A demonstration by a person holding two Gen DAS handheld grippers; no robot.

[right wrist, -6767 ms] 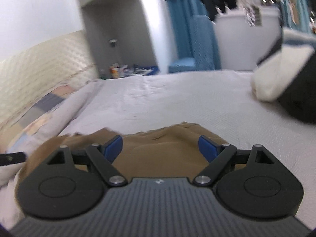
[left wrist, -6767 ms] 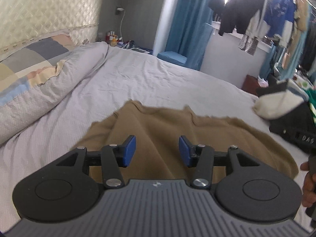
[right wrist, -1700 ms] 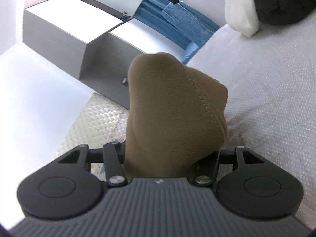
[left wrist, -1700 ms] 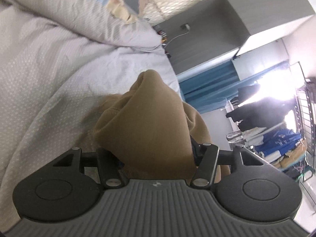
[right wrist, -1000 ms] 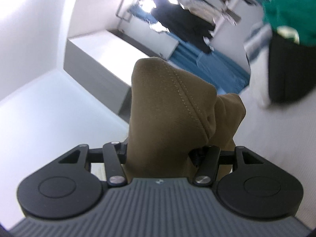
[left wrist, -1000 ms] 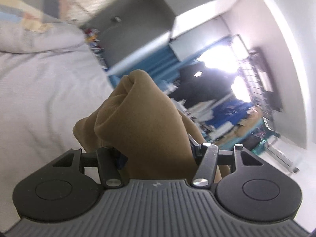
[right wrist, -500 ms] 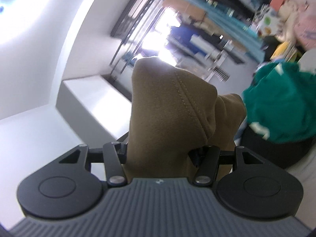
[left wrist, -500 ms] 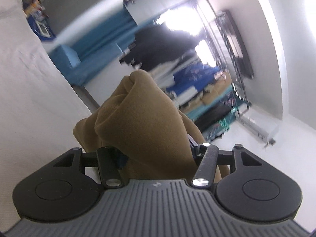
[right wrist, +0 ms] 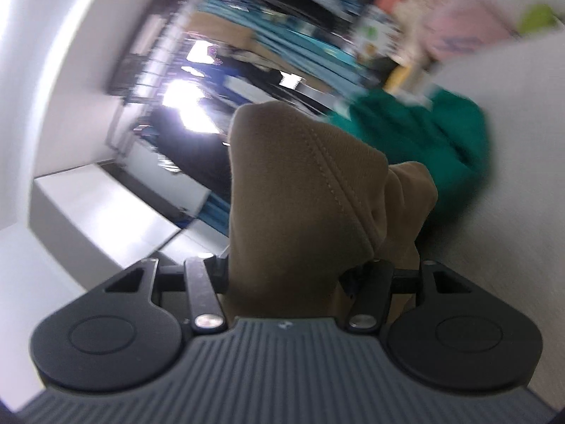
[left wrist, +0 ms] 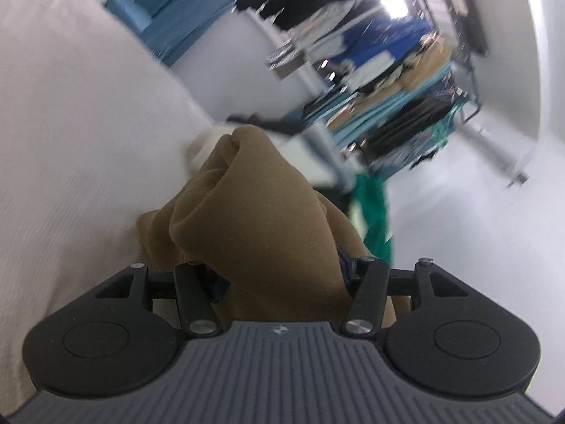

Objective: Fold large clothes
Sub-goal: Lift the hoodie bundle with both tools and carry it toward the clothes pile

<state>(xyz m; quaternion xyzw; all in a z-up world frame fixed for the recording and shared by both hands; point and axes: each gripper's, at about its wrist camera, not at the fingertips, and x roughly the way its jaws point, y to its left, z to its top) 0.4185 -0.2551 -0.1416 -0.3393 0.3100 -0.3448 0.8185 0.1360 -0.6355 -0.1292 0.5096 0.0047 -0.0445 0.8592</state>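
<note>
The brown garment (left wrist: pixel 261 219) was bunched up between the jaws of both your tools, one thick wad of it in the left gripper (left wrist: pixel 282 279) and another, with a stitched seam running across it, in the right gripper (right wrist: pixel 293 275); each pair of jaws was clamped on the cloth, which filled the gap and stood up in front of the lens. Several seconds earlier that garment had lain spread flat on the bed with your jaws apart above it, so you had since gathered two ends and lifted them clear. Over the last second the background behind both wads swung hard: the headboard side gave way to the clothes rack (left wrist: pixel 399 81) and the green garment (right wrist: pixel 423 134) at the far edge of the bed (left wrist: pixel 70 123), and both views were blurred. The wads themselves kept the same shape in the jaws, so your grip had not slipped. I judged you were carrying the held ends across to lay one half over the other.
</note>
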